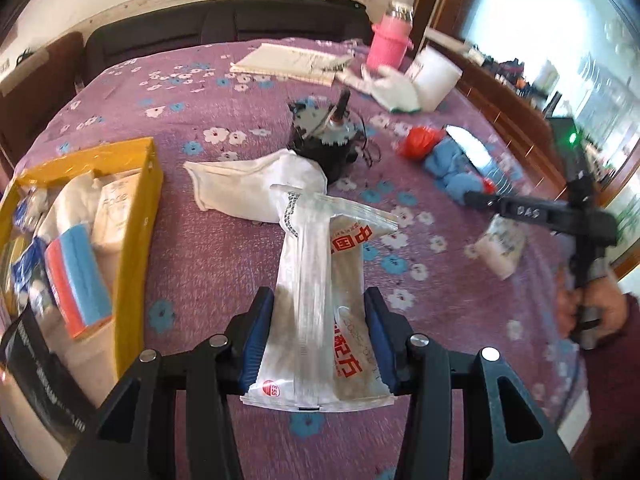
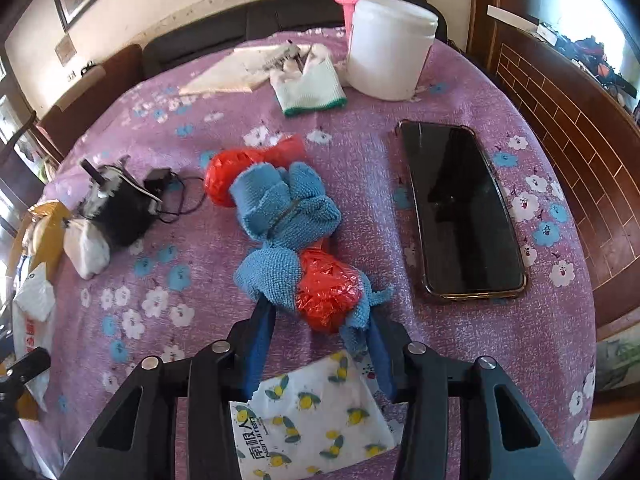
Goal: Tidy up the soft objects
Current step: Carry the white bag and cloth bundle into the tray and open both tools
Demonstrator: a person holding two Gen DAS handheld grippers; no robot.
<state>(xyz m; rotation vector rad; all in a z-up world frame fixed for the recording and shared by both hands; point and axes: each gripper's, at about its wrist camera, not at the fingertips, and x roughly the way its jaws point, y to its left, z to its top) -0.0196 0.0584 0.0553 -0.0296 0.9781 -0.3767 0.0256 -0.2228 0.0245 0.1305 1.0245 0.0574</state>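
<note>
Left tool: clamped on a clear plastic packet with red print, the blue pads pressing both long sides. The packet stands up and forward from the tool above the purple flowered worktop.

Right tool: fingers spread to a middling gap around the near end of a blue cloth bundle wrapped round red crinkled plastic. Whether the pads already touch the cloth, I cannot tell. A tissue pack with a lemon print lies under the tool, between its arms.

Yellow bin: to the left of the left tool, already holding a sponge and white packs. Judging by the task, the packet likely belongs there.

Risk, packet slip: the film looks slick and the grip sits low on it, so a quick swing leftward may let it slide out or flop over the bin wall.

Risk, bin crowding: the bin looks nearly full, so a packet dropped in flat may perch on the contents and tip out.

Risk, bundle coming apart: the blue cloth is loose around the red plastic. If the right tool closes only on the thin cloth tail at its right finger, the cloth may unwrap and leave the red ball behind.

Risk, double grab: the tissue pack lies so close beneath the right tool that a low close could catch it too.

Risk, phone: it lies just right of the bundle and ahead of the right tool, so a dragged bundle could nudge it toward the worktop edge.
</note>
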